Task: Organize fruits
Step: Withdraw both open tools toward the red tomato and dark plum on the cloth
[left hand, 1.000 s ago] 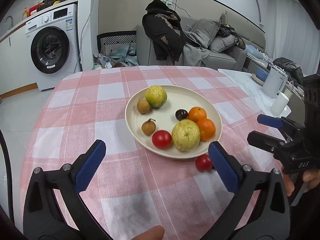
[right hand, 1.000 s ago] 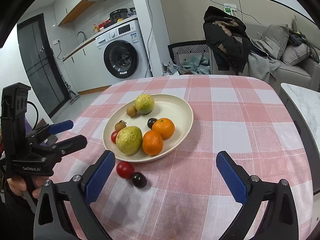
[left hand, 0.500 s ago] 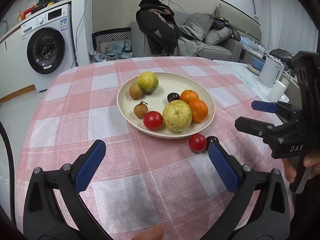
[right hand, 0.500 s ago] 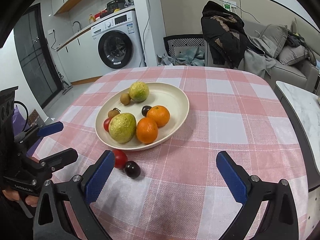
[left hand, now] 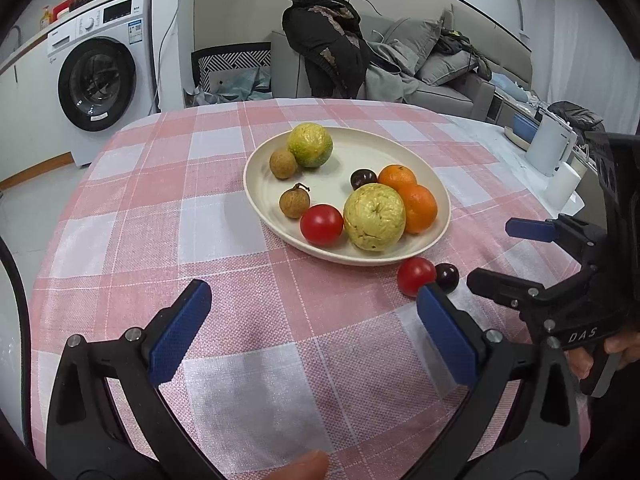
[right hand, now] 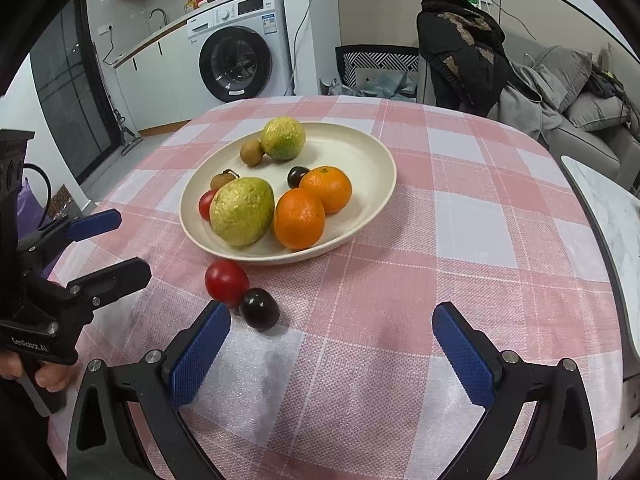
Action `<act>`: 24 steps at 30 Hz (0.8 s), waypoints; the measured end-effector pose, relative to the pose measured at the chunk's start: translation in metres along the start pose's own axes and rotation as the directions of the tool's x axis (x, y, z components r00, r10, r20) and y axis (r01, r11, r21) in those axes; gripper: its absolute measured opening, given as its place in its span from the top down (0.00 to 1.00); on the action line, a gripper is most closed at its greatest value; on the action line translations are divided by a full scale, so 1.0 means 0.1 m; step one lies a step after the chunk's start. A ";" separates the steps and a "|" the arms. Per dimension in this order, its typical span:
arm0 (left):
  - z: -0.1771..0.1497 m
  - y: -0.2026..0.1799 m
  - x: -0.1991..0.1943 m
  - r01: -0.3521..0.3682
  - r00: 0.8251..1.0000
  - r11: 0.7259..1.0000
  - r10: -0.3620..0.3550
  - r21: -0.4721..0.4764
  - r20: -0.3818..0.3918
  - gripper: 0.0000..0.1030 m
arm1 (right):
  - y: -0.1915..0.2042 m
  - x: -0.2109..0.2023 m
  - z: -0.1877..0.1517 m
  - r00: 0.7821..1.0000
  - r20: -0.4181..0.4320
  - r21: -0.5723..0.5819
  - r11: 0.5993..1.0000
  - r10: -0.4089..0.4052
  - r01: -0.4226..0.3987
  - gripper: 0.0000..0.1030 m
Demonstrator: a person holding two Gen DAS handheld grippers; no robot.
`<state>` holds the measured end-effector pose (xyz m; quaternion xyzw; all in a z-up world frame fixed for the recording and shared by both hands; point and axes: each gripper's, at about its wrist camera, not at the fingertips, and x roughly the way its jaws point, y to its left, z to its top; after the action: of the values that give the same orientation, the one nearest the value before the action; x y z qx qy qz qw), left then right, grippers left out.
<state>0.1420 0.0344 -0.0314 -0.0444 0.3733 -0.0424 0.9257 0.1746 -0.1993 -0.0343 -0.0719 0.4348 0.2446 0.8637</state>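
A cream plate (left hand: 384,148) (right hand: 372,148) on the pink checked tablecloth holds two oranges (right hand: 300,218), two yellow-green guavas (left hand: 374,222), a red tomato (left hand: 322,225), a dark plum (left hand: 363,178) and two brown longans (left hand: 295,202). A loose red tomato (left hand: 415,276) (right hand: 227,281) and a dark plum (left hand: 447,276) (right hand: 259,308) lie touching on the cloth just in front of the plate. My left gripper (left hand: 314,332) is open and empty, its right finger near the loose tomato. My right gripper (right hand: 332,352) is open and empty, its left finger beside the plum.
The round table's edge (right hand: 560,152) curves close on all sides. A white marble side table (right hand: 608,216) stands to the right with a white kettle (left hand: 552,148). A washing machine (left hand: 100,80) and a sofa with clothes (left hand: 400,60) stand behind.
Both grippers have moved in closer and lower toward the plate and the two loose fruits. Both stay open. The fruits have not moved.
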 end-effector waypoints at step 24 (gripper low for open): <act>0.00 0.00 0.08 -0.004 1.000 1.000 0.004 -0.001 -0.018 0.01 | 0.24 0.24 -0.09 0.998 -0.054 -0.089 0.996 -0.011 0.006 0.27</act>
<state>0.1477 0.0337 -0.0362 -0.0436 0.3817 -0.0411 0.9224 0.1689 -0.1726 -0.0565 -0.1186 0.4466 0.2577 0.8486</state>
